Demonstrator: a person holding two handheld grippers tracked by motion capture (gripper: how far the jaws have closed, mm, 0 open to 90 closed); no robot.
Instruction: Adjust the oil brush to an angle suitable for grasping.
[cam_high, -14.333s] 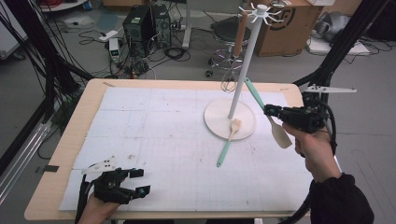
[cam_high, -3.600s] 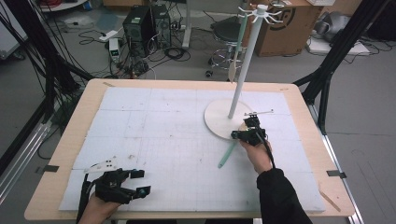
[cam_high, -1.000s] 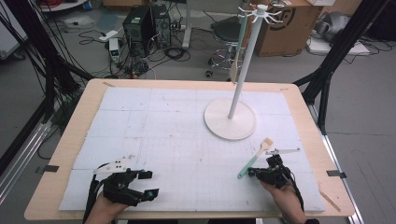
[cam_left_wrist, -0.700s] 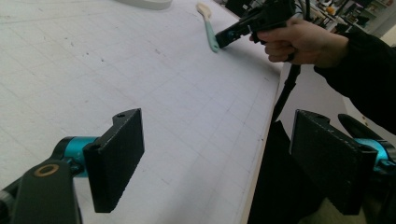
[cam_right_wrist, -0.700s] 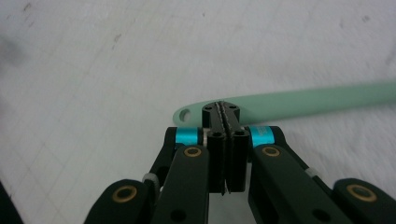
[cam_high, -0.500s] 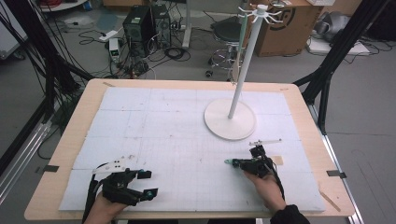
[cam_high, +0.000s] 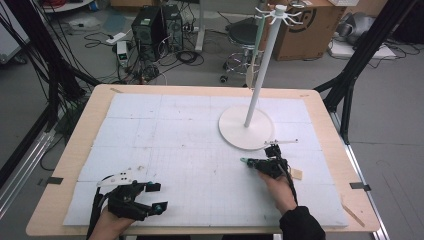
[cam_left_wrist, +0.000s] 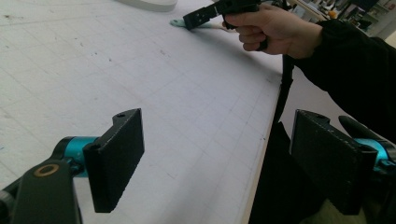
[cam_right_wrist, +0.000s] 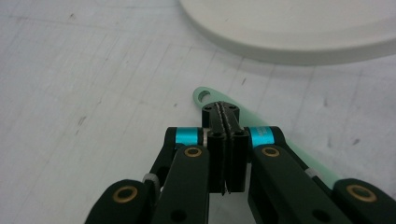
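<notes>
A spatula with a pale green handle (cam_high: 243, 160) and a beige blade (cam_high: 297, 173) lies flat on the white mat, right of centre. My right gripper (cam_high: 250, 161) points left along it. In the right gripper view its jaws (cam_right_wrist: 223, 108) are shut pad to pad right over the handle (cam_right_wrist: 322, 169), whose hole end sticks out past the tips. I cannot tell whether the tips press on the handle. My left gripper (cam_high: 150, 197) rests at the front left with its jaws (cam_left_wrist: 219, 163) wide open and nothing between them. Farther off, the left gripper view shows the right gripper (cam_left_wrist: 189, 19).
A white stand (cam_high: 260, 65) with a round base (cam_high: 230, 127) stands beyond the right gripper; a second green-handled utensil (cam_high: 250, 77) hangs from its top hooks. The mat (cam_high: 165, 135) covers a wooden table (cam_high: 75, 150). Computers, cables and a box sit on the floor behind.
My right gripper moved left and slightly away from the front edge, and the spatula swung round so its green handle end now points left. The left gripper stayed put.
</notes>
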